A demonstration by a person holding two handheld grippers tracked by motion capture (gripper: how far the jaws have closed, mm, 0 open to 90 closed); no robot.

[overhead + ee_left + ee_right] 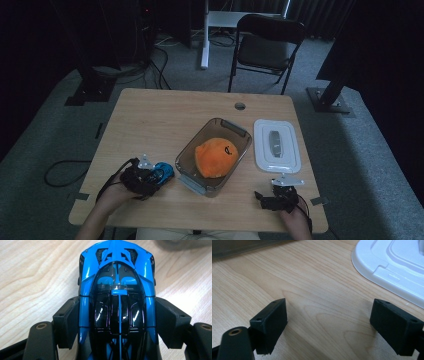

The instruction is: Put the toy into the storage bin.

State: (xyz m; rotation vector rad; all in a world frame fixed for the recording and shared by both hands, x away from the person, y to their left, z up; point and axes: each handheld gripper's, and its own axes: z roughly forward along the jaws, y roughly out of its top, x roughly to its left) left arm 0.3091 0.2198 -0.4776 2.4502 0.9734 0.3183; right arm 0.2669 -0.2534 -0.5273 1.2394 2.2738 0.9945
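The left gripper [117, 322] has its jaws clamped on the sides of a blue toy car [117, 290], at the near left of the table [150, 120], just left of a clear bin [192, 182] holding an orange plush [216, 157]. The right gripper [329, 322] rests near right, jaws wide apart over bare wood, just near of a white lid [387, 267].

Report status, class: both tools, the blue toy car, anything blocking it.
Left tool shut on blue toy car, car on table. Right tool open, empty, beside white lid. Container with orange plush close beside car.
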